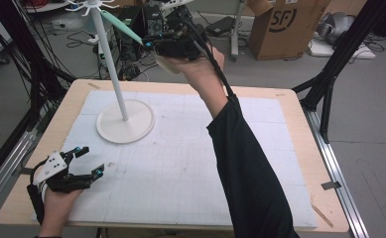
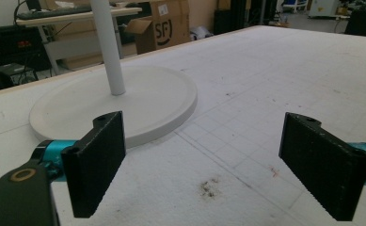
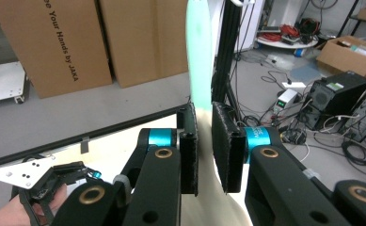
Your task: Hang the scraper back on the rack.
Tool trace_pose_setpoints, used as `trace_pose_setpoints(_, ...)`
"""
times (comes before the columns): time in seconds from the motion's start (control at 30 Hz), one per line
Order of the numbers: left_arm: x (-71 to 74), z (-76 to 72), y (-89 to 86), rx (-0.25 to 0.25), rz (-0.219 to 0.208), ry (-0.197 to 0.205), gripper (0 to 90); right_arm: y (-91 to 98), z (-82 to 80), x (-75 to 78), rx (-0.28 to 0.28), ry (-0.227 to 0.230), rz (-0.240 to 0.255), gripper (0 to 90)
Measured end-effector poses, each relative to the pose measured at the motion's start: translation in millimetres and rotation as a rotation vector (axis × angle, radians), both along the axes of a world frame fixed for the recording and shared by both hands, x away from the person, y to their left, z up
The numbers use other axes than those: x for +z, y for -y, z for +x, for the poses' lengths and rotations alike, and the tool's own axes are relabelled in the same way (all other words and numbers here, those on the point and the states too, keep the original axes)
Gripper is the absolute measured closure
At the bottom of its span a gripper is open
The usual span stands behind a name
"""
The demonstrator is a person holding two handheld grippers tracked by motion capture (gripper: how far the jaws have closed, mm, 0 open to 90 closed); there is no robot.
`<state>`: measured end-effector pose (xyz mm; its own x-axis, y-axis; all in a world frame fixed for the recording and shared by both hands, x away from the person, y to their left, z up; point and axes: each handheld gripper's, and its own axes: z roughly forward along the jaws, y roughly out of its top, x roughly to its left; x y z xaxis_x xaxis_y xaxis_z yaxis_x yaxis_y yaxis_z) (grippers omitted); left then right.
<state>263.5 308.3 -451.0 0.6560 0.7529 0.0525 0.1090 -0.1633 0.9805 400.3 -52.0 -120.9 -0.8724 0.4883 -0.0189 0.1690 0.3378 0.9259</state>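
At the near left corner of the table (image 1: 299, 163), my left gripper (image 1: 84, 161) rests low over the white mat, jaws spread wide with nothing between them; in the left gripper view the two black pads (image 2: 96, 160) stand well apart, aimed at the round base of the white stand (image 2: 124, 106). Farther out, that stand's base sits on the mat's left half, its thin pole rising to a ring of small hooks (image 1: 89, 7) at the top. Beyond the far edge, my right gripper (image 1: 148, 43) is raised near hook height, clamped on a pale green utensil (image 1: 121, 26) that angles up toward the hooks. In the right gripper view the green strip (image 3: 199, 56) runs between the closed pads (image 3: 227, 141), gripped at its lower handle. I judge it light, fairly stiff and smooth plastic, liable to pivot or slip in a flat pinch; holding close to the handle end leaves the far end free. Whether that end already touches a hook, I cannot tell.
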Motion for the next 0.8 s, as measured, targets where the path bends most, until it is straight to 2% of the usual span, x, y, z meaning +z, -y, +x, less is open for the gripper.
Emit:
trace_pose_setpoints(0.33, 0.0, 0.0, 0.0, -0.001, 0.0, 0.0, 15.7, -11.1, 12.1, -12.6, -0.015, -0.013, -0.007, 80.9)
trace_pose_setpoints(0.4, 0.0, -0.1, 0.1, -0.001, 0.001, 0.001, 15.7, -13.2, 14.2, -16.4, -0.027, -0.015, -0.025, 77.3)
trace_pose_setpoints(0.47, 0.0, -0.1, 0.1, -0.003, 0.0, 0.0, 15.7, -11.9, 13.3, -19.2, -0.066, 0.022, -0.008, 61.3)
trace_pose_setpoints(0.63, 0.0, 0.0, 0.0, -0.004, 0.0, 0.001, 15.7, 9.2, 7.9, -28.9, -0.055, 0.038, 0.049, 46.2)
trace_pose_setpoints(0.8, 0.0, 0.1, -0.2, -0.003, -0.002, -0.001, 15.6, 51.4, -5.8, -57.0, -0.03, 0.036, 0.079, 35.1)
